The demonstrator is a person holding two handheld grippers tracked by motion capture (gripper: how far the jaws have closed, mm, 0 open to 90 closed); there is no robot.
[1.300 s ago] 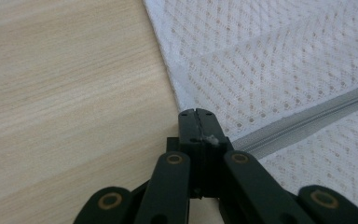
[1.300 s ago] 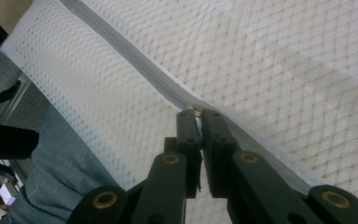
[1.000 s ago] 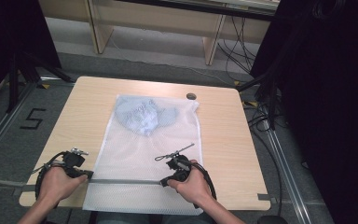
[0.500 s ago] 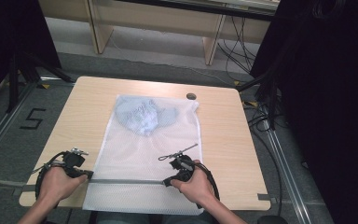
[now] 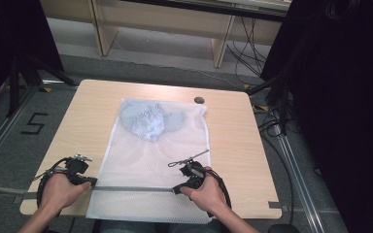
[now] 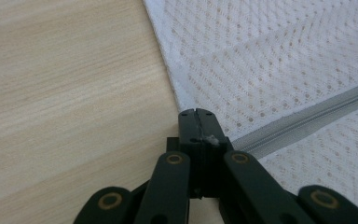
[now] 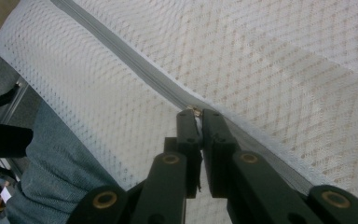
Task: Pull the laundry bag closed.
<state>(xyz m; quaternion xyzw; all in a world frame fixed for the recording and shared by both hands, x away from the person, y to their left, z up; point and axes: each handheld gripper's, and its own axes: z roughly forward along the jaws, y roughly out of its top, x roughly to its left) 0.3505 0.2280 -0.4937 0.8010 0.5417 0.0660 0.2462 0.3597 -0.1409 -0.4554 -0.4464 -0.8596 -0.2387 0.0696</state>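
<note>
Both hands low, left tool and right tool clamped shut.

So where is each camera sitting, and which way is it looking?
High view: above the person's side, looking forward and down on the table and the mesh bag; both forearms and hands show, with the left tongs and right tongs.
Left gripper view: rides the left tongs, looking along the shut black jaws at the bag's edge.
Right gripper view: rides the right tongs, jaws shut on the zipper pull.
Shared: both gripper views show the grey zipper.
</note>
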